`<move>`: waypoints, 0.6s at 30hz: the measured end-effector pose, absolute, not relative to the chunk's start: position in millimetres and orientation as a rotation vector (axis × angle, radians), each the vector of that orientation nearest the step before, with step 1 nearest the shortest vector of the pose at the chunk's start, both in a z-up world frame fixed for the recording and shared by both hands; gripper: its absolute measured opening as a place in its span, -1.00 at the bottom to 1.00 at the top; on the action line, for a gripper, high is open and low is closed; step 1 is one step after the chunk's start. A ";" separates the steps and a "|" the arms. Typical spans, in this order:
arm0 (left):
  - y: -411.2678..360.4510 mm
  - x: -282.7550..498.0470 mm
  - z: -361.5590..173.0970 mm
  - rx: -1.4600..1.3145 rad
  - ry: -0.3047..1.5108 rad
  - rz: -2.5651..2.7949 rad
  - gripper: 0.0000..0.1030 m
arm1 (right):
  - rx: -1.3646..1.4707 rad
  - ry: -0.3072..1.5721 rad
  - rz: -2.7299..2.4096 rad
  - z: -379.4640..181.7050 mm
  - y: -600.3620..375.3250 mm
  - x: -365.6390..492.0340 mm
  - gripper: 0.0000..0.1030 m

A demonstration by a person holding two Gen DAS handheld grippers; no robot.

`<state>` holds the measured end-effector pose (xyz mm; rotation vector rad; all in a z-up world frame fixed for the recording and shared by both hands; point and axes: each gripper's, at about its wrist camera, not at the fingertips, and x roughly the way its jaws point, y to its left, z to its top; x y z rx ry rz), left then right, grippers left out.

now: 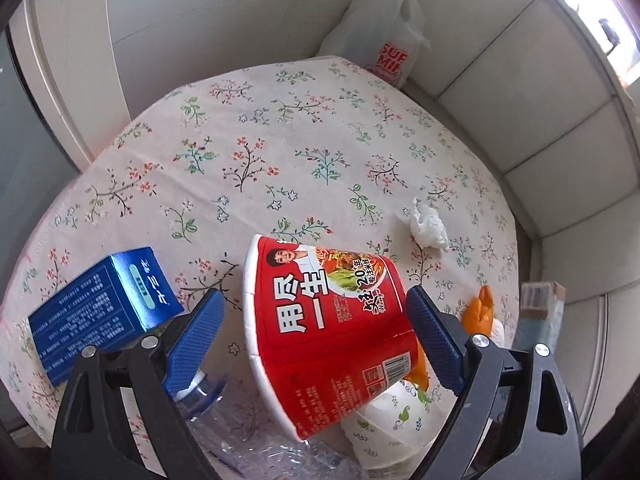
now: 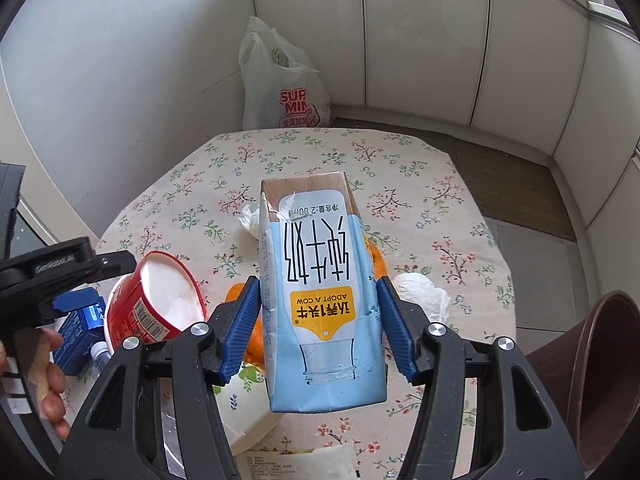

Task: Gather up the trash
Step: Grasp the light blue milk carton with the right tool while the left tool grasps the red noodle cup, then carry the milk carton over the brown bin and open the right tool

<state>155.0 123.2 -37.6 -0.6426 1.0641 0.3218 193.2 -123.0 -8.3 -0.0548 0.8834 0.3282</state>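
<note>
Right wrist view: fingers clamp milk carton.

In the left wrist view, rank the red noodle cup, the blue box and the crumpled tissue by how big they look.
1. red noodle cup, though it is nearest the camera
2. blue box
3. crumpled tissue, smallest and farther off

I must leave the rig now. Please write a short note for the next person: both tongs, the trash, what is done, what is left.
Right tongs: shut on the milk carton, lifted above the table.
Left tongs: open, around the red noodle cup, not gripping it.
On the table: blue box, plastic bottle, paper cup, orange peel, crumpled tissues.
Brown bin at right, white plastic bag behind the table.
Done: carton picked up. Left: everything else.
</note>
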 end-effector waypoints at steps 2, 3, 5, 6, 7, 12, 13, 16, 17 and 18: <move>119.4 157.4 -39.7 -0.652 1.070 0.335 0.79 | -0.052 0.882 0.324 -7.0 -127.2 192.0 0.09; 119.1 157.9 -41.0 -0.654 1.072 0.341 0.79 | -0.049 0.881 0.323 -6.4 -129.2 191.7 0.09; 115.4 159.5 -43.6 -0.666 1.078 0.339 0.81 | -0.043 0.878 0.320 -5.0 -132.3 191.3 0.09; 113.4 161.3 -46.2 -0.671 1.088 0.335 0.81 | -0.039 0.876 0.320 -3.9 -134.3 191.1 0.09; 112.5 161.9 -48.0 -0.677 1.095 0.330 0.81 | -0.036 0.873 0.319 -2.7 -136.0 190.7 0.09; 107.8 162.4 -48.0 -0.666 1.099 0.309 0.81 | -0.021 0.855 0.310 2.9 -143.8 188.1 0.09; 108.2 162.4 -49.4 -0.672 1.104 0.301 0.76 | -0.016 0.852 0.307 4.2 -145.8 188.1 0.09; 110.3 161.4 -54.3 -0.711 1.112 0.267 0.71 | -0.005 0.847 0.301 6.8 -150.5 186.9 0.09; 110.7 160.3 -55.0 -0.727 1.105 0.252 0.71 | -0.003 0.846 0.299 7.4 -151.7 186.5 0.09; 110.6 159.8 -54.9 -0.741 1.100 0.238 0.71 | 0.000 0.844 0.297 8.3 -153.1 186.1 0.09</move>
